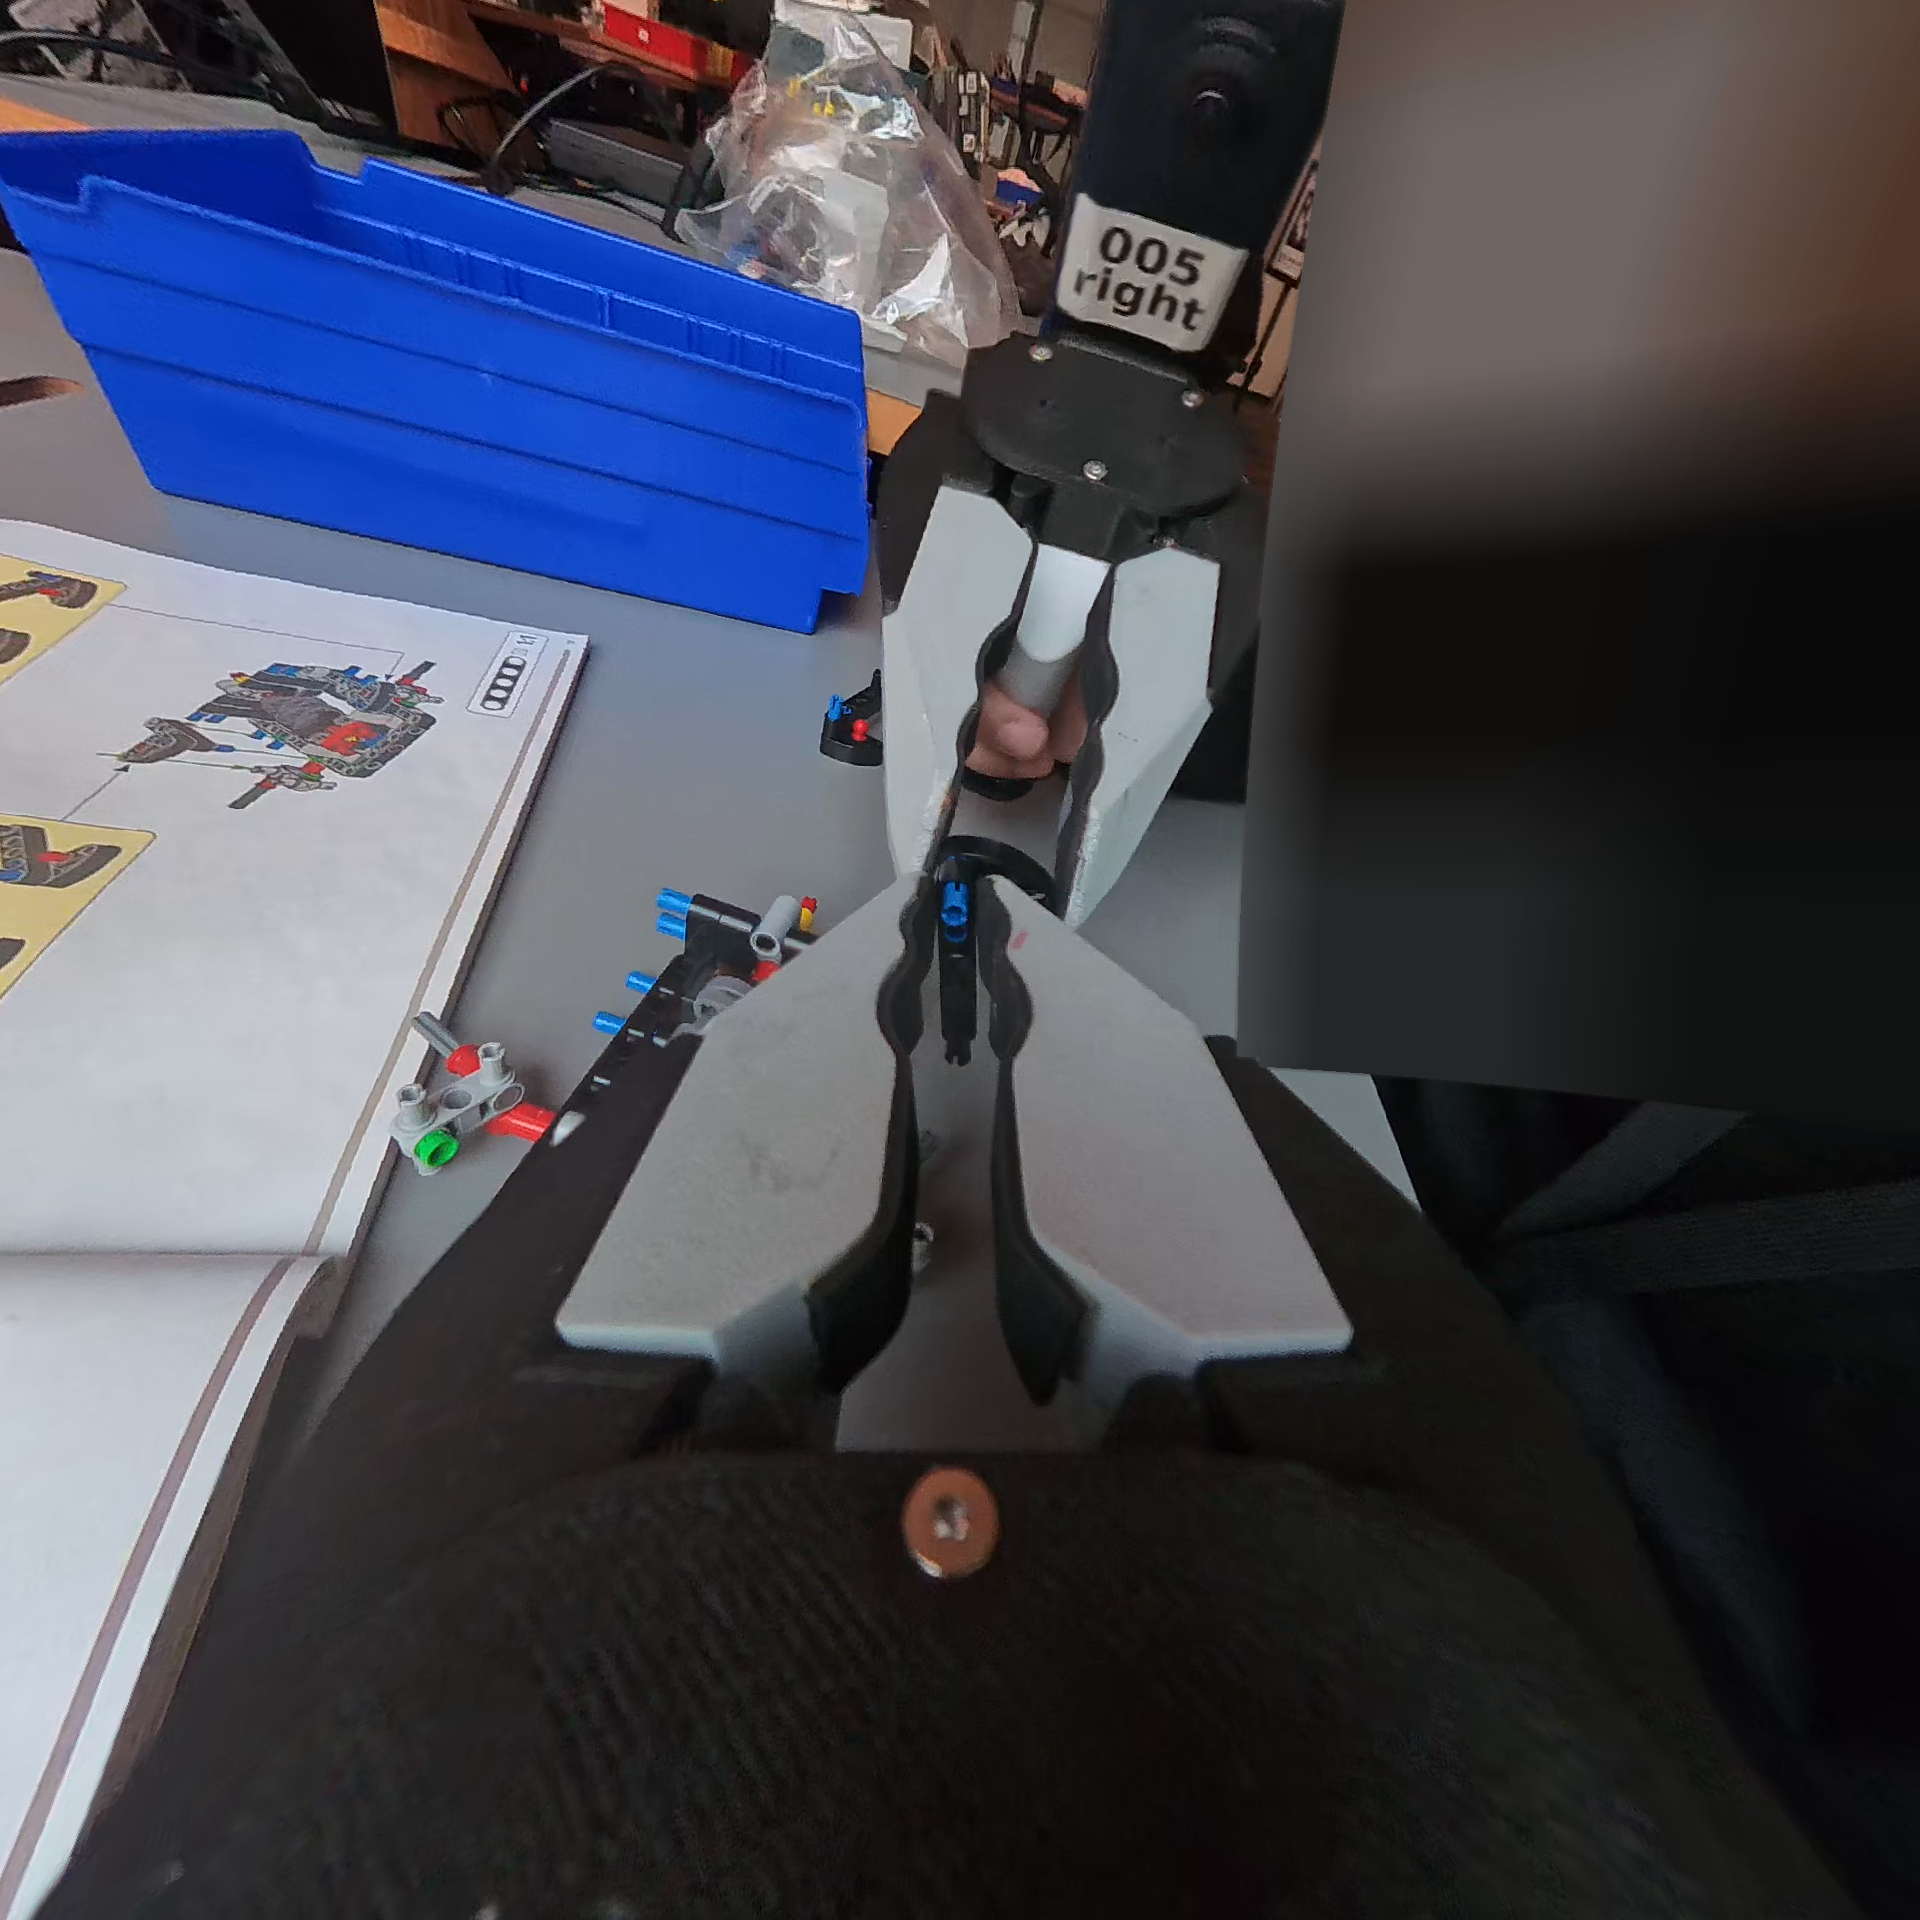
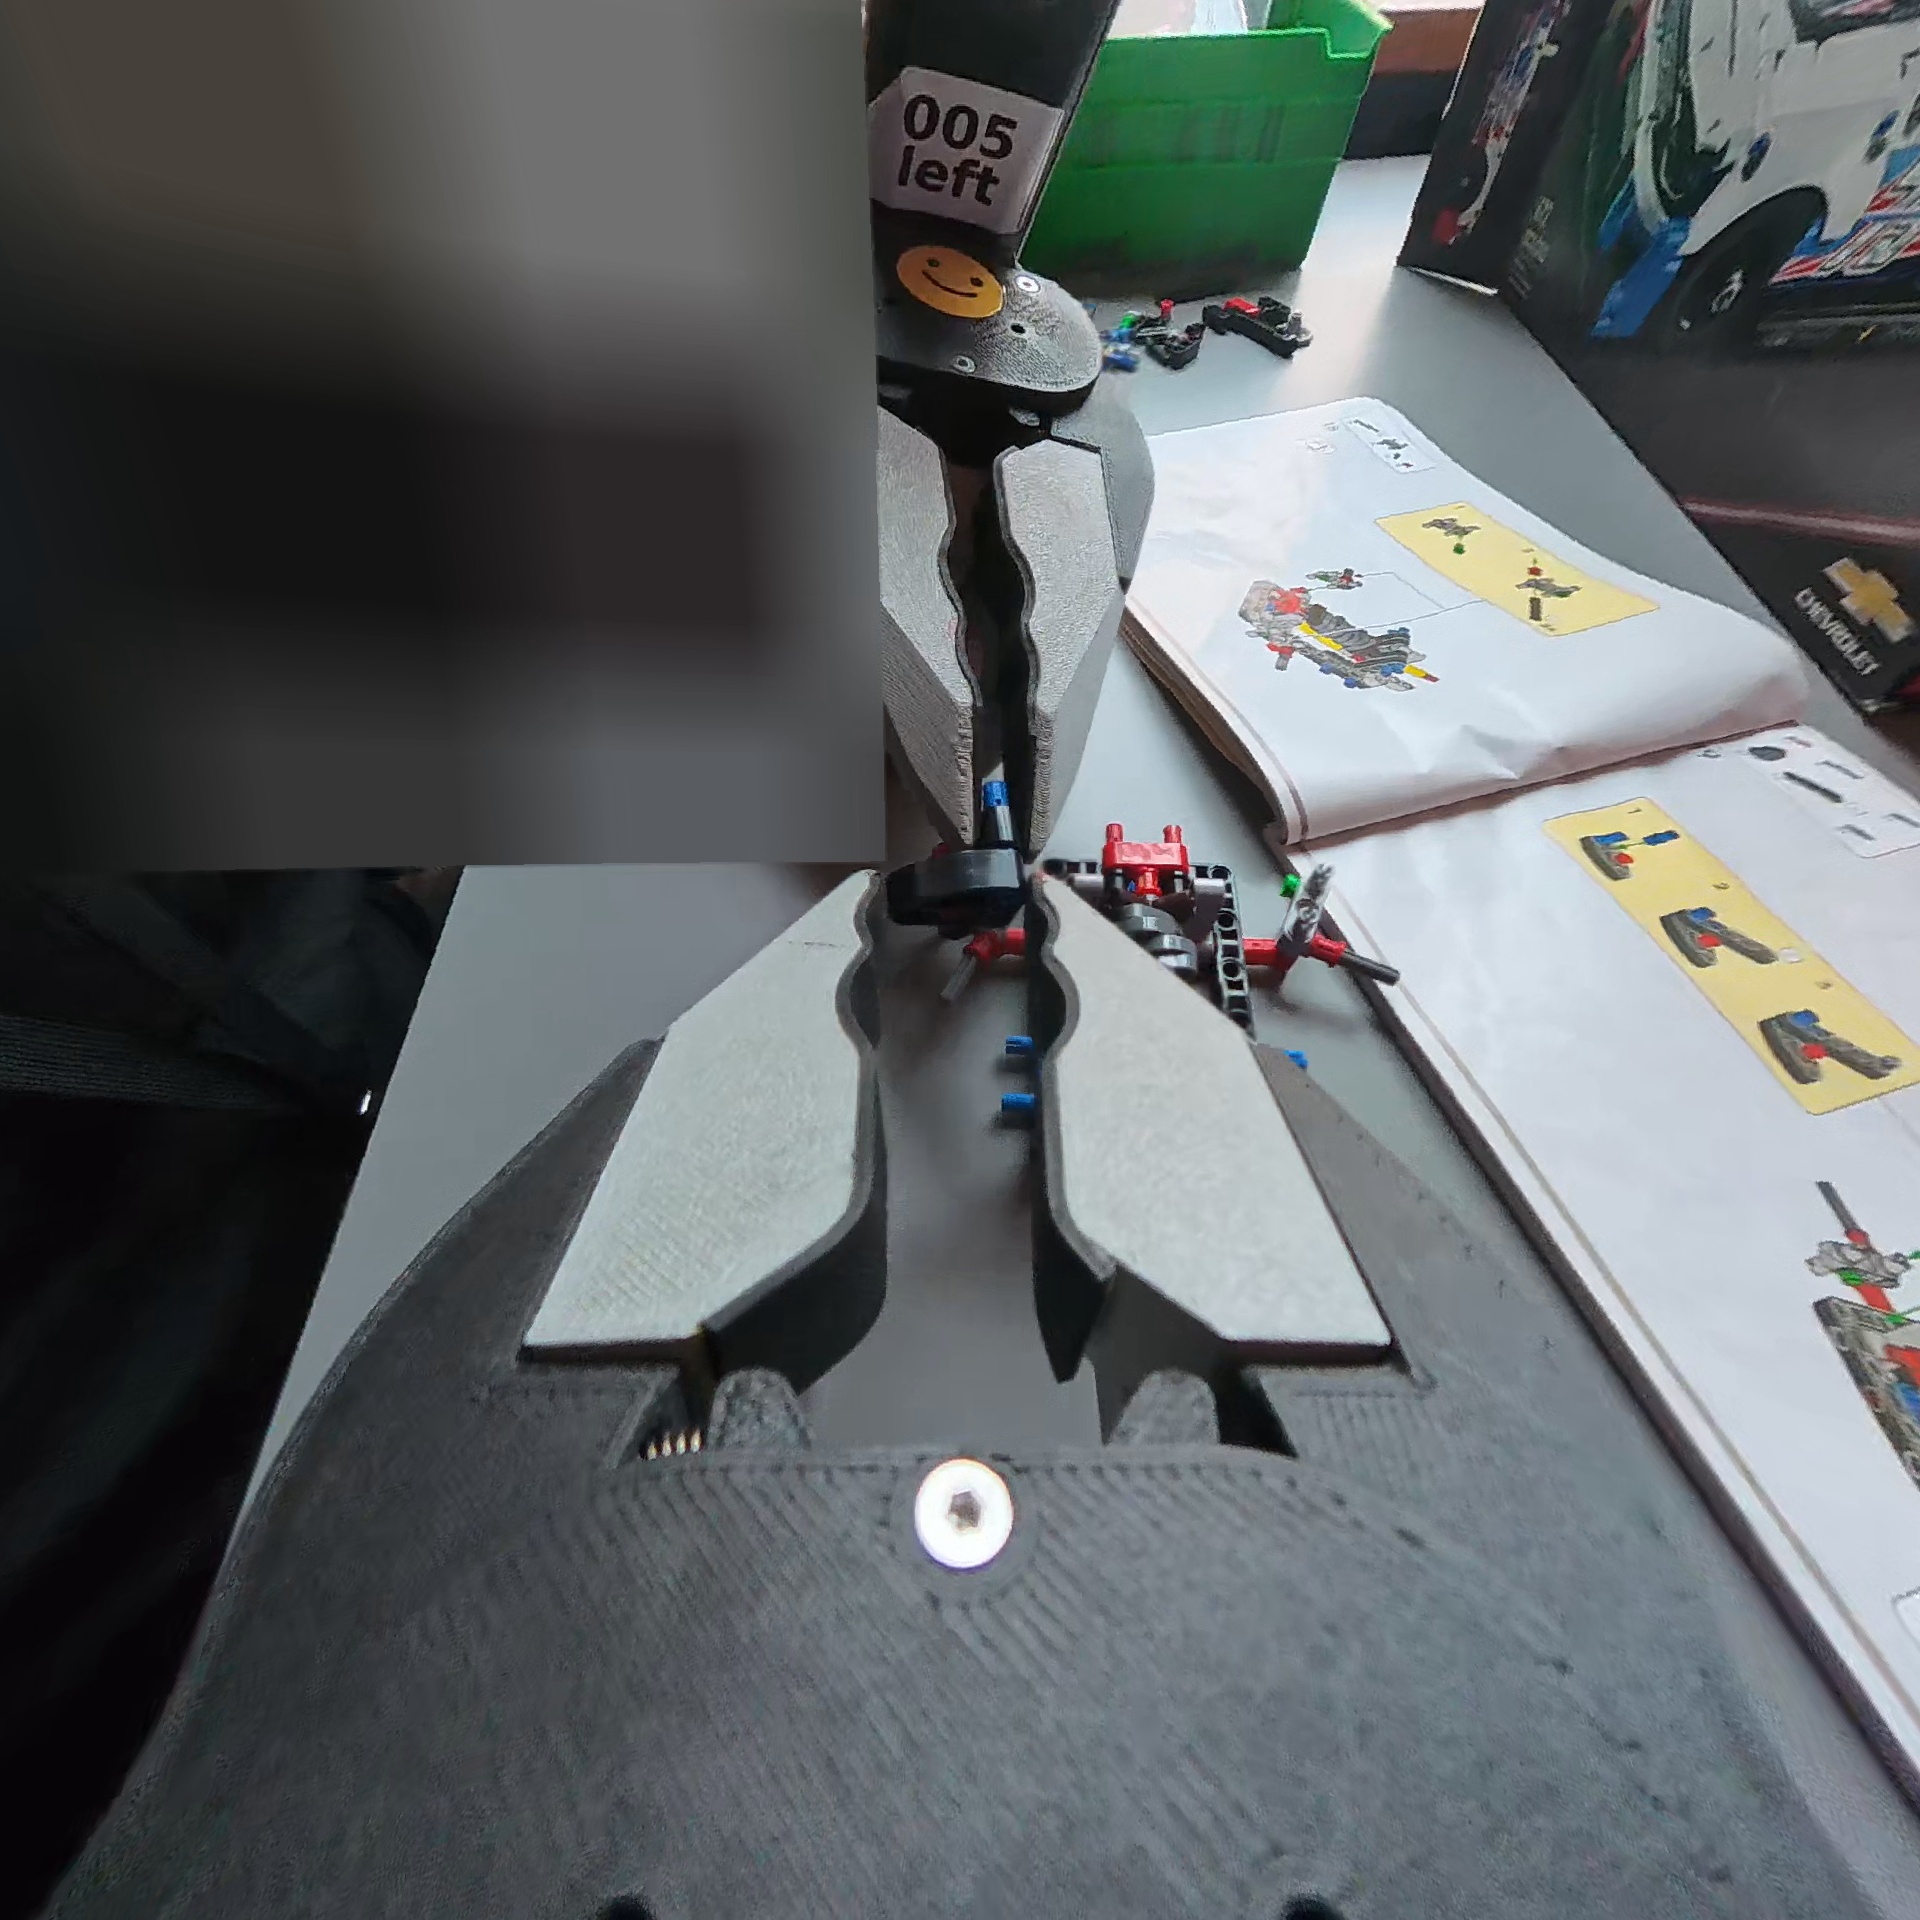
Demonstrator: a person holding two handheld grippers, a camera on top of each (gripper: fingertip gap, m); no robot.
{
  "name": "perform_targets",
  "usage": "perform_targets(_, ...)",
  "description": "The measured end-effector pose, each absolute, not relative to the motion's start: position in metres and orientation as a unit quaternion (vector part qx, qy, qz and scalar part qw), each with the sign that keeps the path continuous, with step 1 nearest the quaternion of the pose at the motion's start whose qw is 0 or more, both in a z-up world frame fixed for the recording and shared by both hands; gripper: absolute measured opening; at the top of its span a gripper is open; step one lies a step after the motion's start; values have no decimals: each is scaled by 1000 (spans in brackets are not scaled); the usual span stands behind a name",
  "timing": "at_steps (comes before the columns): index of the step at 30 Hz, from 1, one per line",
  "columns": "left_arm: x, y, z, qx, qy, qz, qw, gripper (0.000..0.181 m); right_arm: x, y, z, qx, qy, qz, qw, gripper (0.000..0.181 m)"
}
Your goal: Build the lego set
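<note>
My left gripper is shut on a thin black Lego beam with a blue pin at its tip. My right gripper is shut on a rounded black Lego piece. The two grippers meet tip to tip, with the blue pin just above the rounded piece. In the left wrist view the right gripper comes from above with the black piece. In the right wrist view the left gripper comes from above. A partly built black frame with red and blue pins lies on the table under them.
An open instruction booklet lies beside the frame. A small grey sub-assembly with green and red parts rests at its edge. Around them are a blue bin, a plastic bag, a green bin, the set's box and loose pieces. Less than 4 cm separates the two grippers' tips.
</note>
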State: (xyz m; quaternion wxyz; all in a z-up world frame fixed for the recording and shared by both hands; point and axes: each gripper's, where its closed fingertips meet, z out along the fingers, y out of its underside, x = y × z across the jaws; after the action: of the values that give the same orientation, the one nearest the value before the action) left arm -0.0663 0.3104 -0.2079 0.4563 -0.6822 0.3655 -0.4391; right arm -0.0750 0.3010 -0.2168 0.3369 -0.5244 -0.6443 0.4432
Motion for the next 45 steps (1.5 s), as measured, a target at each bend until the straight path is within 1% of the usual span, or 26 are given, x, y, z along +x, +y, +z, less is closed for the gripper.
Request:
perform_targets(2,-65,309,-213,-689,369,-443,440,4,-74,300,-221,-527,-650,443,321,22)
perform_targets(5,-66,308,-221,-700,383,-429,423,4,-72,300,-229,-523,-672,412,323,23)
perform_targets(10,-64,305,-236,-718,418,-377,409,4,-69,298,-240,-523,-696,383,308,23)
perform_targets(14,-60,299,-251,-734,443,-352,376,4,-70,289,-242,-514,-705,391,293,22)
perform_targets(16,-61,302,-255,-742,445,-323,384,4,-71,290,-247,-515,-709,374,303,22)
perform_targets(21,-60,298,-263,-750,458,-316,359,4,-65,290,-259,-535,-708,384,257,22)
perform_targets(28,-60,298,-262,-750,447,-340,349,4,-62,292,-263,-536,-707,380,262,22)
perform_targets(32,-58,295,-266,-752,459,-329,339,3,-60,289,-264,-537,-700,403,244,22)
perform_targets(43,-58,296,-267,-751,467,-306,352,3,-60,289,-264,-530,-708,390,257,22)
perform_targets(45,-57,294,-265,-746,468,-315,353,7,-60,290,-264,-530,-707,392,256,22)
